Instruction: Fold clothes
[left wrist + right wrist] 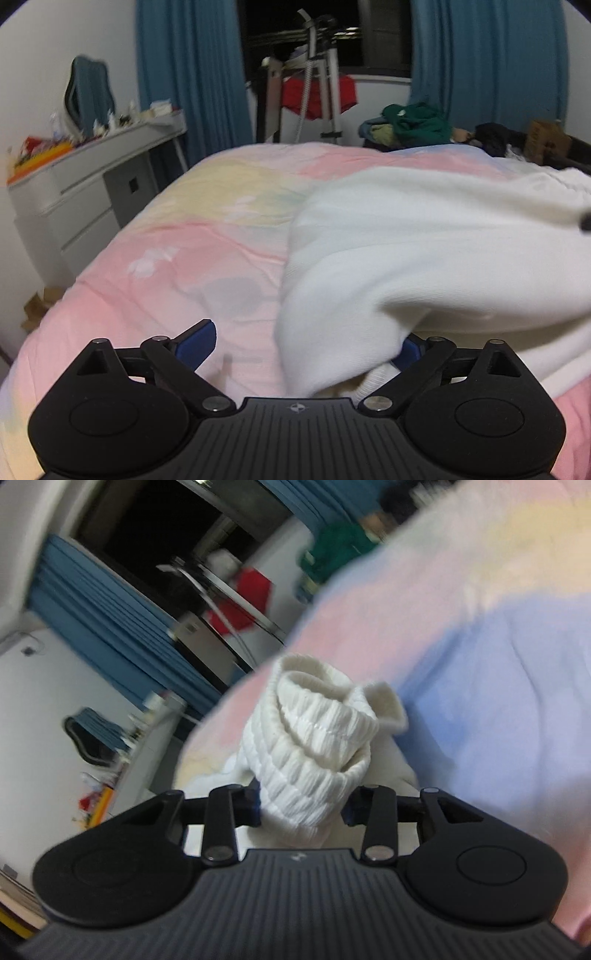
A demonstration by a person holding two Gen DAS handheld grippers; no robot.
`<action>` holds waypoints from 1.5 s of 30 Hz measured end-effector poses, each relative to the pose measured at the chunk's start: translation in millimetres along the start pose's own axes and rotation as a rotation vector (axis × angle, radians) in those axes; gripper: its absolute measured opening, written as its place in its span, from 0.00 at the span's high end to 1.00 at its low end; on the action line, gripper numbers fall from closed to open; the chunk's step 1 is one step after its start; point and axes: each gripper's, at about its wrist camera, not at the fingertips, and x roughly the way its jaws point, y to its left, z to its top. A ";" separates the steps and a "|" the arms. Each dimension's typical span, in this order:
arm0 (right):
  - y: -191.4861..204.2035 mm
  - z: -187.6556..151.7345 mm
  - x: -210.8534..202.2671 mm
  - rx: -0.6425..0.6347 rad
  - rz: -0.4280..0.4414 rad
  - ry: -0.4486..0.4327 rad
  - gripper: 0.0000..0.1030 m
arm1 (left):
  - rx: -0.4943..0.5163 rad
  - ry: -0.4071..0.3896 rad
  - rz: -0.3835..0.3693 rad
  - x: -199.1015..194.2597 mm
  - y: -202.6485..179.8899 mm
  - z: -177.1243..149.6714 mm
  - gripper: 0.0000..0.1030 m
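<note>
A white sweatshirt lies on the pastel pink, yellow and blue bedspread, stretched toward the right. My left gripper is open; its blue fingers stand wide apart and a hanging fold of the white cloth drapes between them, covering most of the right finger. My right gripper is shut on the sweatshirt's ribbed white cuff or hem, which bunches up between the jaws above the bedspread. The right wrist view is tilted and blurred.
A grey drawer desk with clutter stands left of the bed. Blue curtains, a dark window and a rack with a red cloth are behind. A pile of green and dark clothes lies at the far side.
</note>
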 end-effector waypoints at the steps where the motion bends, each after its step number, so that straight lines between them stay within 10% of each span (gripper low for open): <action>1: 2.1 -0.1 0.2 -0.016 -0.007 0.005 0.60 | -0.013 0.008 -0.001 1.2 1.5 0.3 0.05; 17: 14.6 -3.5 -7.4 -0.147 -0.075 0.024 0.59 | -0.106 0.024 -0.064 -11.8 12.5 0.8 0.07; 22: 5.8 -2.7 5.6 -0.128 -0.177 0.088 0.19 | -0.132 0.066 -0.067 -8.8 16.1 -0.4 0.07; 31: -29.7 -2.5 52.5 0.078 -0.110 0.255 0.06 | -0.247 0.171 -0.174 -5.7 36.4 1.5 0.09; 39: -18.2 -6.1 44.1 0.067 -0.066 0.268 0.22 | -0.542 0.251 -0.485 -8.3 96.6 11.2 0.02; 45: -5.6 -4.0 28.0 0.019 -0.057 0.218 0.46 | -0.761 0.343 -0.440 47.8 121.4 27.8 0.01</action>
